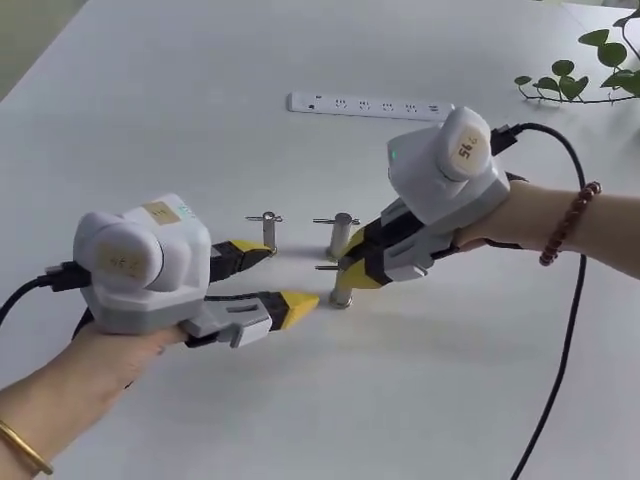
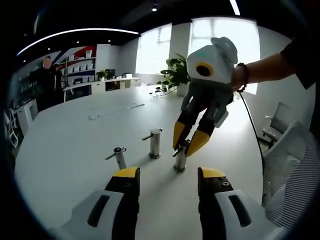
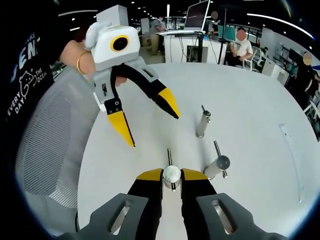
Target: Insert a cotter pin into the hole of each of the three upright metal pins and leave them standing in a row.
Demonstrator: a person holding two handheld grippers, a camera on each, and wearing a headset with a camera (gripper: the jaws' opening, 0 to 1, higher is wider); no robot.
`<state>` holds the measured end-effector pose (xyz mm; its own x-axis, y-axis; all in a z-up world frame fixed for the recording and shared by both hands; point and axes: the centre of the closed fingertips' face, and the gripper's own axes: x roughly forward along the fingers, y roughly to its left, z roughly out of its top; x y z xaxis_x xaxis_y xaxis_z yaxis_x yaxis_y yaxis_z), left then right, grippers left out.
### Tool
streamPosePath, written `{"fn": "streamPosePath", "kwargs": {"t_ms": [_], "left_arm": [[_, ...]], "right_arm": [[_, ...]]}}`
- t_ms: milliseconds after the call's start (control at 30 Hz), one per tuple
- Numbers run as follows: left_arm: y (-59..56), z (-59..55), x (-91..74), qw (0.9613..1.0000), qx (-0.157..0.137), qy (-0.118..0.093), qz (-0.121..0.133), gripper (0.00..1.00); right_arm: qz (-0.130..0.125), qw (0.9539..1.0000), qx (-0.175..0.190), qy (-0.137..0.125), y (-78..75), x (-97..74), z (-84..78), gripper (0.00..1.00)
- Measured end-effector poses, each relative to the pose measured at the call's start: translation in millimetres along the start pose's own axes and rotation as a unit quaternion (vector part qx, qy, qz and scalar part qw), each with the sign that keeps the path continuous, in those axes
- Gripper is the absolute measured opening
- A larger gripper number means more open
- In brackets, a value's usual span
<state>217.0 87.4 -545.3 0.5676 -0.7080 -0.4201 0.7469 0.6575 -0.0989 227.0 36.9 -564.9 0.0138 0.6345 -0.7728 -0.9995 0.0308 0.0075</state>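
Item 1: the right hand-held gripper [image 1: 352,268] reaches in from 3 o'clock. In the right gripper view its yellow jaws are closed on the round head of the near metal pin [image 3: 171,175], 1 tip on each side. A cotter pin [image 1: 327,267] runs through that head, with wire showing on both sides of it.

Item 2: the left hand-held gripper [image 1: 290,275] comes in from 9 o'clock with its jaws spread wide. It grips nothing and its tips are just short of the pins.

Item 3: all 3 pins stand upright on the table [image 1: 200,100]. The left metal pin [image 1: 268,233] and the middle metal pin [image 1: 341,238] sit side by side, and each carries a cotter pin across its top. The near metal pin stands at 6 o'clock of the middle one. The line therefore looks bent rather than straight, and a power strip [image 1: 370,104] lies well apart at 12 o'clock.

Assessment: the pins look to be solid, stiff, smooth steel. Their bases are narrow, so a sideways nudge would likely tip one. They are best gripped on the shank below the hole and slid or lifted squarely. The cotter pins appear to be thin, light wire that could bend, so they are best held by the looped end. All 3 appear fitted, and aligning the near pin seems to be the remaining work.
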Motion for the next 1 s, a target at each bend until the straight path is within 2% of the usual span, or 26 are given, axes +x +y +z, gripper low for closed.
{"fn": "streamPosePath", "kwargs": {"t_ms": [533, 1000], "left_arm": [[2.5, -5.3, -8.0, 0.9999, 0.008, 0.007, 0.002, 0.47], [5.1, -0.9, -12.8, 0.9999, 0.008, 0.002, 0.009, 0.47]], "right_arm": [[-0.025, 0.9993, 0.027, 0.012, -19.8, -25.2, -24.6, 0.08], [-0.039, 0.9986, 0.032, 0.017, -41.0, -39.7, -36.2, 0.08]]}}
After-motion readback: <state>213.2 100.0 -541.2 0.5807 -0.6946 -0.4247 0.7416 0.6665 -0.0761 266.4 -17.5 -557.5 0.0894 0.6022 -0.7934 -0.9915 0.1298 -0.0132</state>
